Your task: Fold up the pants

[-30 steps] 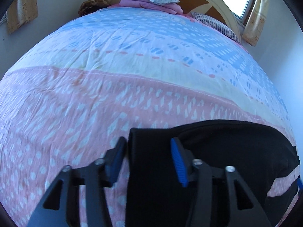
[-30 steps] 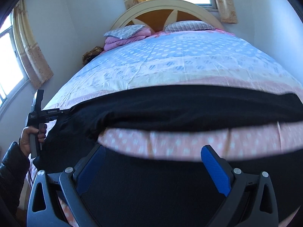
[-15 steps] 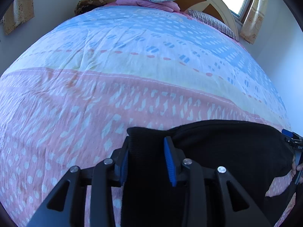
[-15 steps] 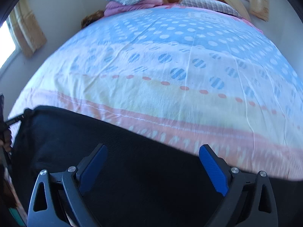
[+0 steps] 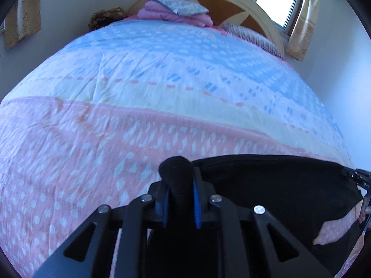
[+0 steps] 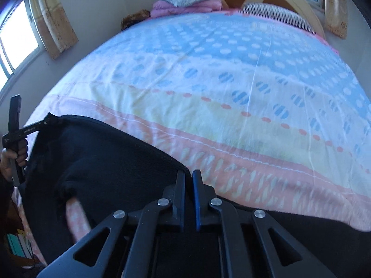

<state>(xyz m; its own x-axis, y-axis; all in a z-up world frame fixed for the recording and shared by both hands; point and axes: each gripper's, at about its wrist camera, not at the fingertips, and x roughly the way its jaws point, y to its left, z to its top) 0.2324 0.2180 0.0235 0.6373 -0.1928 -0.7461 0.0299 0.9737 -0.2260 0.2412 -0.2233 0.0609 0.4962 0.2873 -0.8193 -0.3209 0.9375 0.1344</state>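
Black pants (image 5: pixel 273 185): L gripper (image 5: pixel 179 185) closing, fabric bunched betw jaws; R gripper (image 6: pixel 189 180) clamped on edge.

Only partial "DAS" on right gripper (image 5: pixel 354 173) body; rest illegible.

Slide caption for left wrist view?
Left gripper closing on a bunched edge of black pants on the patterned bedspread.

Left tool (image 5: pixel 179 183) closing, cloth pinched between pads; right tool (image 6: pixel 188 180) shut, angled down.
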